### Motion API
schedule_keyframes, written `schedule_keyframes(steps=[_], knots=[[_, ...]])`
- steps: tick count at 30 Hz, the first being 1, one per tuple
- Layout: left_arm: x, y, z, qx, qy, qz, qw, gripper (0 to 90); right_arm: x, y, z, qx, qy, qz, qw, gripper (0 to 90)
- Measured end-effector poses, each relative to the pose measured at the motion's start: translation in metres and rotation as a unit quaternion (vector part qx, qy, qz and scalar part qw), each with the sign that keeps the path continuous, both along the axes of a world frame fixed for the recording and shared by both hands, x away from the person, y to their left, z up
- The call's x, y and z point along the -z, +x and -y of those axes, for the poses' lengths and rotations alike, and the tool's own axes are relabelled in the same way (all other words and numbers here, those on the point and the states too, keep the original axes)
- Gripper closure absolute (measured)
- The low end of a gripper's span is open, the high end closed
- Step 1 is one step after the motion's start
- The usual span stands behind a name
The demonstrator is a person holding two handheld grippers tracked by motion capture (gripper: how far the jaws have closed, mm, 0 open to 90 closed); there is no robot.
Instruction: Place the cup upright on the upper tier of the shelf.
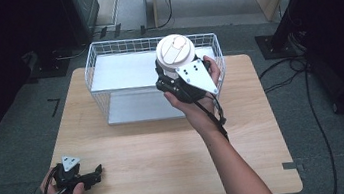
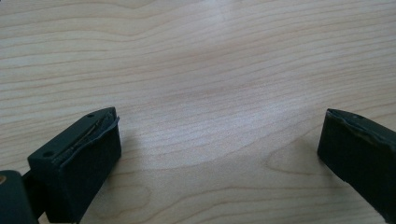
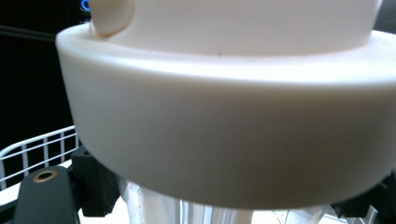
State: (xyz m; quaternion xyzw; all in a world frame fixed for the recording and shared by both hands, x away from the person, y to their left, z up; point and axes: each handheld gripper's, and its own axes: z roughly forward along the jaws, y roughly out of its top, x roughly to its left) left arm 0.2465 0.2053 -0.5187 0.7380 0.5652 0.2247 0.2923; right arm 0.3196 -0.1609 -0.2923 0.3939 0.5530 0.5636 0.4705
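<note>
Left gripper [image 1: 80, 177]: rests at the desk's [image 1: 167, 153] 7 o'clock corner, fingers [image 2: 77, 161] spread wide and empty, likely parked.
Right gripper [image 1: 182, 78]: raised toward 1 o'clock, fingers clenched on the clear cup [image 3: 196, 212] just under its white lid [image 1: 175, 51], apparently so the lid stays level.
Wire basket [image 1: 100, 68]: at 12 o'clock beneath the cup, probably its destination or source.

Smooth cream plastic lid [image 3: 224, 121]; matt wood table [image 1: 167, 153].
</note>
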Motion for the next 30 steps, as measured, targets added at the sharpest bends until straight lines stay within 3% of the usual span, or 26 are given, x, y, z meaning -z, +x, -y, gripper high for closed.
schedule_keyframes(steps=[6,17,30], knots=[[0.0,0.0,0.0,0.0,-0.001,0.001,1.0,0.0,0.0,0.02,-0.003,0.003,0.001,0.003,1.0,15.7],[0.0,-0.001,-0.001,0.001,-0.003,0.001,1.0,0.0,-0.001,0.058,-0.01,0.013,0.02,-0.026,0.9994,15.7],[0.0,-0.001,-0.001,0.001,-0.006,0.003,1.0,0.0,0.001,0.077,-0.013,0.015,0.024,-0.043,0.9987,15.4]])
